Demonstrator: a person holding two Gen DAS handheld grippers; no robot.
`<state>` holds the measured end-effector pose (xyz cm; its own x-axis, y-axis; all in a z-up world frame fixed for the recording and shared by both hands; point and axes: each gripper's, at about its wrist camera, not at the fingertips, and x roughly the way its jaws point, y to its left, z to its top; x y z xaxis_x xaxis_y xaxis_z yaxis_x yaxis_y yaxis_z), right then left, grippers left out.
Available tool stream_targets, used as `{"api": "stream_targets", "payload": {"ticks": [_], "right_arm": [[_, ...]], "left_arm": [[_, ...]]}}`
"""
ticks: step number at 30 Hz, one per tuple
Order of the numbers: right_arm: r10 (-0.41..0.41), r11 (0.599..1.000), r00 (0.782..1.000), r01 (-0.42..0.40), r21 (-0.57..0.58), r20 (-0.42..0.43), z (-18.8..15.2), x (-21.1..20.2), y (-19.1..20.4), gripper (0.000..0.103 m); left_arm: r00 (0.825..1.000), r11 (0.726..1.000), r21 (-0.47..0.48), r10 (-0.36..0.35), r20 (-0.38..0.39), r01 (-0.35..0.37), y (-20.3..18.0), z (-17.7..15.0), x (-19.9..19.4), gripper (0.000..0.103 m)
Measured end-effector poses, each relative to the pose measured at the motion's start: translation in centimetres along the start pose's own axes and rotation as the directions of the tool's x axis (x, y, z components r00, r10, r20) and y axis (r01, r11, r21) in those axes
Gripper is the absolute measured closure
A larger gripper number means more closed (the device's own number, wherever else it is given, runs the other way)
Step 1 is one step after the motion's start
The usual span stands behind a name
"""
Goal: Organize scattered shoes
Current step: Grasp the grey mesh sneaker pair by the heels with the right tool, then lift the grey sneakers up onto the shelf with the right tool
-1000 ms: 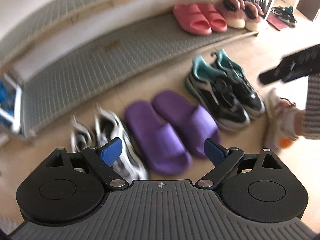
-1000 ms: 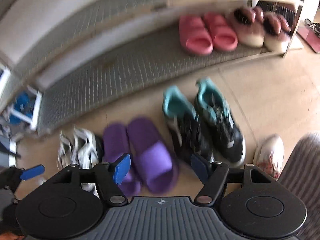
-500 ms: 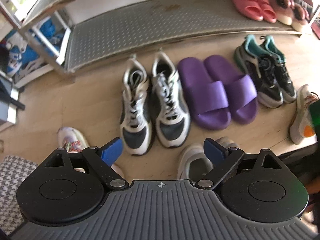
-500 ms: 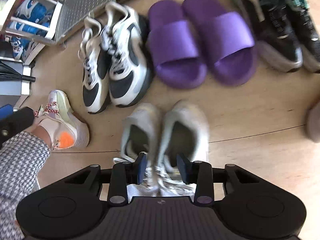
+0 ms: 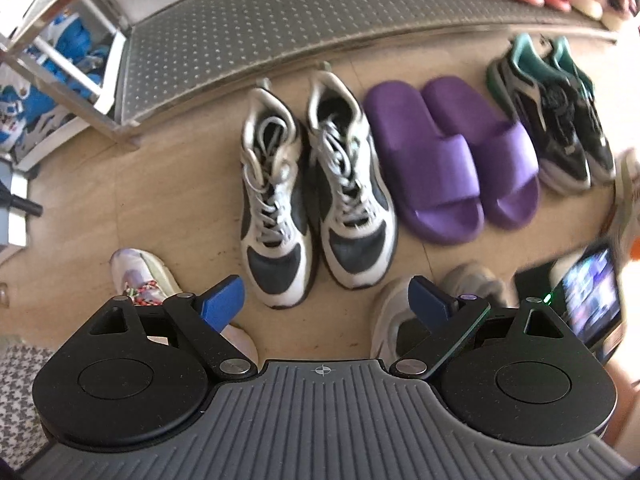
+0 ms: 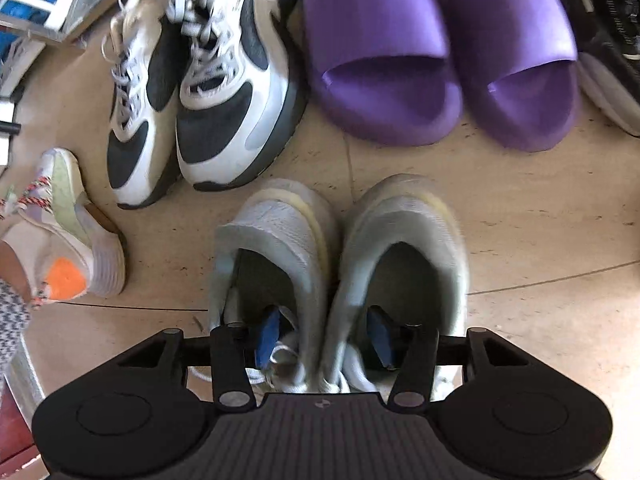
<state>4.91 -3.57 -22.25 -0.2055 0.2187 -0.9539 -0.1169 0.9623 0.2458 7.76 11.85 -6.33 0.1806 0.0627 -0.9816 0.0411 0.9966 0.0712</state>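
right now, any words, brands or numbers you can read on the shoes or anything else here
None can be read.
The lit screen on the right in the left wrist view shows coloured shapes, too blurred to read.
The white and black sneakers and the black and teal sneakers show no legible brand.
The grey shoes bear no visible text.
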Motion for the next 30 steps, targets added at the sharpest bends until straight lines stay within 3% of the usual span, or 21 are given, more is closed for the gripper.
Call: {"api": "stream_targets", "payload": {"ticks": [5,7,9,14,17,20,25,27,30], "right_arm": [[-0.075,0.996,0.997,0.077,-0.038,0.035,0.2,2.2,1.1,0.041],[-0.114,0.990,0.992,0.118,-0.078,0.054,0.3,2.3,1.3,0.063],[-0.119,0.981,0.990,0.128,-0.142,0.069,0.0,1.6,1.4,0.073],[-0.032,0.963,0.988,0.070,-0.260,0.148,-2.2,-4.0,0.8,0.077],[0.006,0.949,0.971,0.069,-0.308,0.238,-3.8,-9.4,0.0,0.079],[0.029,0.946,0.938,0.087,-0.313,0.346,-4.7,-14.4,-1.2,0.079],[0.030,0.963,0.847,0.117,-0.242,0.531,-4.4,-23.2,-4.6,0.079],[0.006,0.963,0.794,0.158,-0.216,0.608,-3.2,-27.2,-6.1,0.079],[-0.040,0.960,0.732,0.218,-0.178,0.680,-0.8,-31.0,-7.9,0.079]], "left_arm": [[1.000,1.000,-0.017,-0.004,0.030,0.004,0.4,1.4,-0.2,0.009],[0.999,1.000,-0.006,-0.003,0.042,0.004,0.0,1.8,-0.5,0.009],[0.998,1.000,0.006,-0.003,0.055,0.003,-0.4,2.1,-0.8,0.009],[0.995,1.000,0.023,0.019,0.097,-0.021,-1.1,3.0,-1.7,0.009],[0.983,0.998,0.022,0.049,0.175,-0.053,-1.5,3.3,-3.2,0.009],[0.960,0.997,0.044,0.051,0.276,-0.065,-2.1,2.9,-5.8,0.010],[0.904,0.989,0.143,-0.029,0.426,-0.036,-3.6,2.4,-9.6,0.010],[0.893,0.982,0.185,-0.065,0.445,-0.021,-5.0,3.6,-10.3,0.010],[0.878,0.968,0.250,-0.121,0.464,0.002,-7.2,5.8,-11.2,0.010]]}}
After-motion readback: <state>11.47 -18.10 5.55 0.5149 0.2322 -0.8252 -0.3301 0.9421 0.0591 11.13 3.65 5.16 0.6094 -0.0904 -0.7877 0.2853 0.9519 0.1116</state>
